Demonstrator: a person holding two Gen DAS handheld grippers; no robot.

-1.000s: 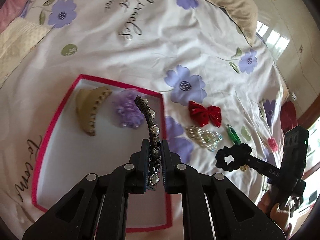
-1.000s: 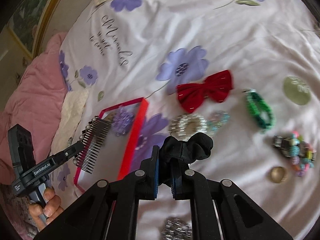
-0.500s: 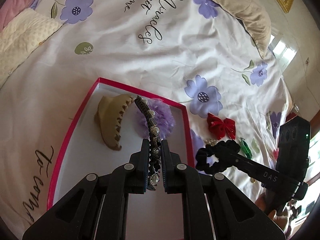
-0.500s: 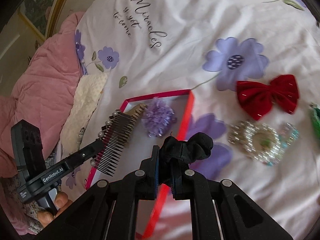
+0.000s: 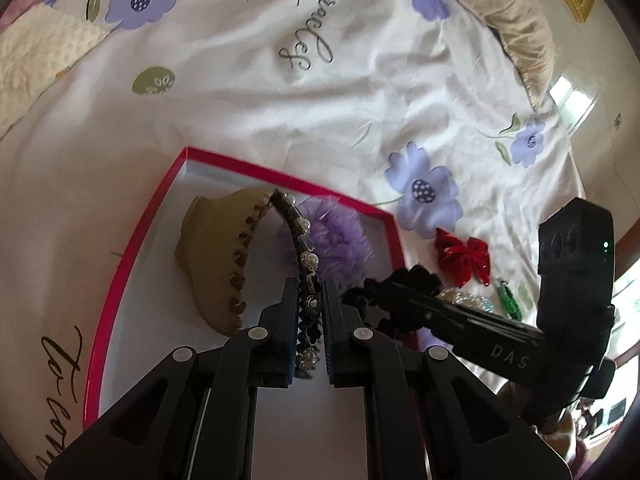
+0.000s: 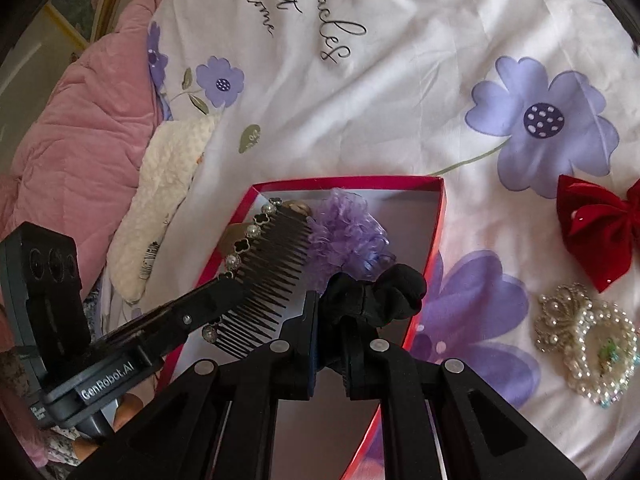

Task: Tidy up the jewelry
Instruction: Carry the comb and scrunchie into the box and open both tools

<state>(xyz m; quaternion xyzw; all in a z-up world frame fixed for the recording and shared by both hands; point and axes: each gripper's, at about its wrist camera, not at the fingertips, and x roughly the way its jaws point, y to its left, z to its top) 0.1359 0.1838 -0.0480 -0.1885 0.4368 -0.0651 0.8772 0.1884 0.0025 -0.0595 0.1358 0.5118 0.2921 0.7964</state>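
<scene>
A shallow box with a red rim (image 5: 132, 248) lies on the flowered bedspread. Inside it are a beige claw clip (image 5: 216, 256) and a purple ruffled scrunchie (image 5: 340, 240). My left gripper (image 5: 306, 304) is shut on a black hair comb set with pearls (image 5: 304, 248) and holds it over the box's middle. My right gripper (image 6: 330, 308) is shut on a black scrunchie (image 6: 376, 292), which hangs above the box's right rim (image 6: 438, 232). The comb (image 6: 272, 268) sits just left of the scrunchie, close but apart.
On the bedspread right of the box lie a red bow (image 6: 600, 232), a pearl ornament (image 6: 588, 336) and a green clip (image 5: 508, 296). A pink quilt (image 6: 80, 128) and a cream knit cloth (image 6: 160, 184) are at the left, and a beige pillow (image 5: 512, 12) lies far back.
The right gripper carried the black scrunchie leftwards from the loose pieces to the box's right rim. The left gripper moved forward and lower over the box with the comb. Both grips are unchanged.
</scene>
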